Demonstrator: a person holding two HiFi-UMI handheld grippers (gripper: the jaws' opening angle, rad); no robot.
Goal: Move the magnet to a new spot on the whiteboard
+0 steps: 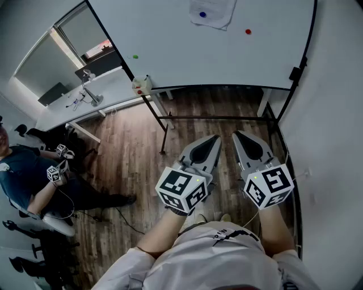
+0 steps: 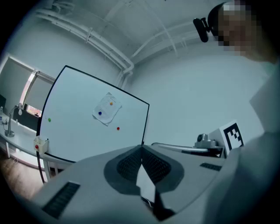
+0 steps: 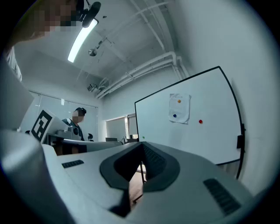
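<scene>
The left hand-held gripper (image 1: 213, 139) has its jaws pressed together tip to tip with nothing between them, as its own view shows (image 2: 142, 149). The right hand-held gripper (image 1: 238, 136) is closed just the same and equally empty (image 3: 142, 145). Both are held level, side by side and close in front of the person's body, over the wooden floor (image 1: 130, 153).

Ahead of them, and well apart from both, stands the whiteboard (image 1: 187, 51) on its black frame. A red magnet (image 1: 248, 32) sits alone on bare board, just beside a sheet of paper (image 1: 218, 17) that a blue magnet (image 1: 203, 14) and an orange magnet (image 2: 111, 103) pin up. A green magnet (image 1: 135, 56) sits by itself near the board's left edge, above a small box (image 1: 142, 85) at the lower corner. Off to the left a white table (image 1: 74, 110) runs along the window.

The task looks not yet started: no magnet is touched and the reach has not begun. Which magnet is meant cannot be told; the red or the green one seems likeliest, since the other two hold the paper.

The next move calls for bringing one hand-held gripper up to the board, spreading its jaws enough to pass round the magnet's rim, and closing on its sides. The small, flat piece will probably need a squarely centred pinch, then a pull off the board or a slide to a bare patch clear of the paper
</scene>
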